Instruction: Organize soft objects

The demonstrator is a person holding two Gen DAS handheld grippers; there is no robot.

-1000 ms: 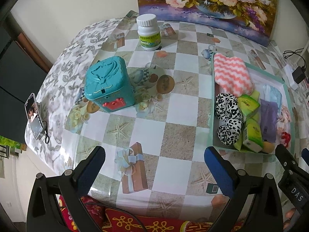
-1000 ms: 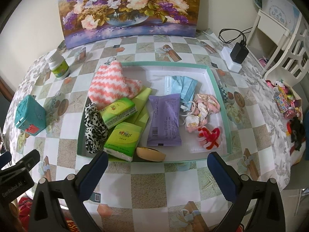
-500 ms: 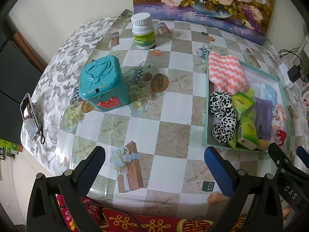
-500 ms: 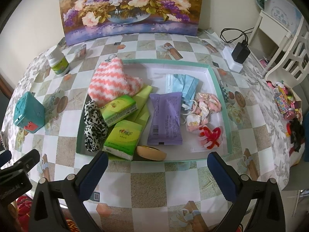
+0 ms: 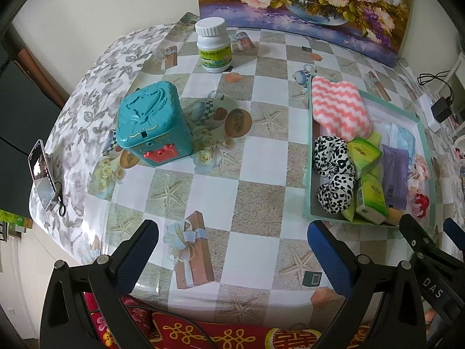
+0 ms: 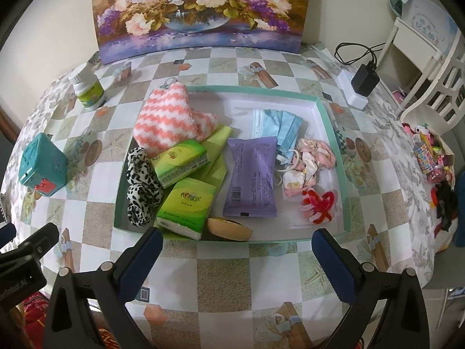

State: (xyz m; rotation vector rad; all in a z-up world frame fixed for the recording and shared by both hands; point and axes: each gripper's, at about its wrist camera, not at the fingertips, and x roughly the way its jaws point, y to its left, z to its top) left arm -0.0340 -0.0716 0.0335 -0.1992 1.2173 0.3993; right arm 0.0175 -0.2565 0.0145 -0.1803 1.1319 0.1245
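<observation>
On checkered tablecloth (image 6: 221, 273), teal tray (image 6: 334, 133), floral painting (image 6: 200, 8)

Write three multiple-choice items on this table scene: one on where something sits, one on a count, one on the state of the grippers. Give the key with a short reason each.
1. Where does the white pill bottle stand?
A. inside the tray
B. on the tablecloth outside the tray, near the flower painting
C. on top of the teal tin

2. How many green tissue packs lie in the tray?
A. one
B. two
C. four

3. What state are the two grippers in?
A. both open and holding nothing
B. both shut on cloth
C. left open, right shut on the purple packet

Key: 1 B, the bottle stands on the checked cloth left of the tray, by the painting. 2 B, two packs lie beside the leopard-print scrunchies. 3 A, the left gripper and the right gripper both show wide-spread fingers with nothing between them.
</observation>
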